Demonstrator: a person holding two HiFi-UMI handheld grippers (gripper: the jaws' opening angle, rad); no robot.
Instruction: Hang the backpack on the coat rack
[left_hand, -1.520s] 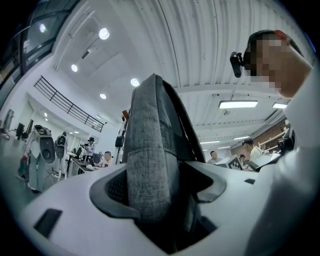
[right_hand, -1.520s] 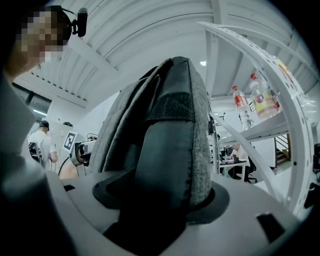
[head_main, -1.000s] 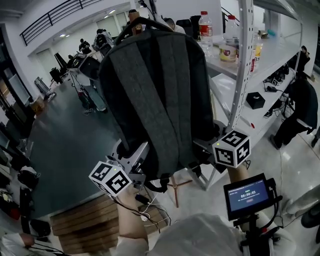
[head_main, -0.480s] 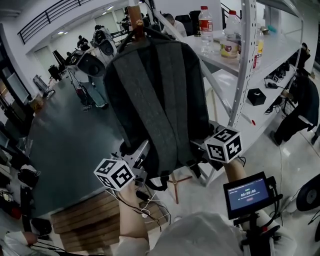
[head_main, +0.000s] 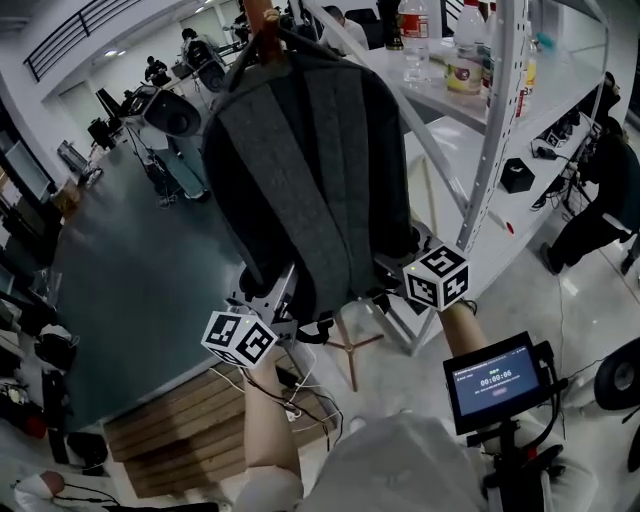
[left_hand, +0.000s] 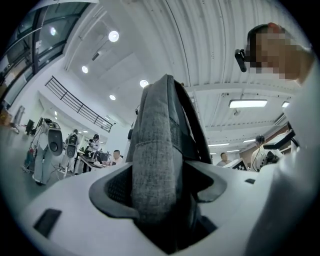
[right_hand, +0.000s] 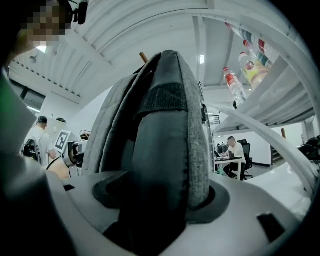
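Observation:
A dark grey backpack (head_main: 310, 160) is held upright in the air, its top handle at the wooden peg of the coat rack (head_main: 265, 35). My left gripper (head_main: 282, 300) is shut on the bag's lower left edge (left_hand: 152, 165). My right gripper (head_main: 392, 272) is shut on the lower right edge (right_hand: 165, 165). In the right gripper view the brown peg tip (right_hand: 144, 56) pokes out above the bag's top. Whether the handle rests over the peg cannot be made out. The wooden rack legs (head_main: 352, 350) show under the bag.
A white metal shelf unit (head_main: 497, 110) with bottles (head_main: 468, 45) stands close on the right. A dark green table (head_main: 140, 250) lies to the left, wooden pallets (head_main: 170, 440) below it. A timer screen (head_main: 492, 378) sits at lower right. Seated people work in the background.
The backpack has been lifted higher and further from me, both grippers following upward. Its top has closed in on the wooden peg.

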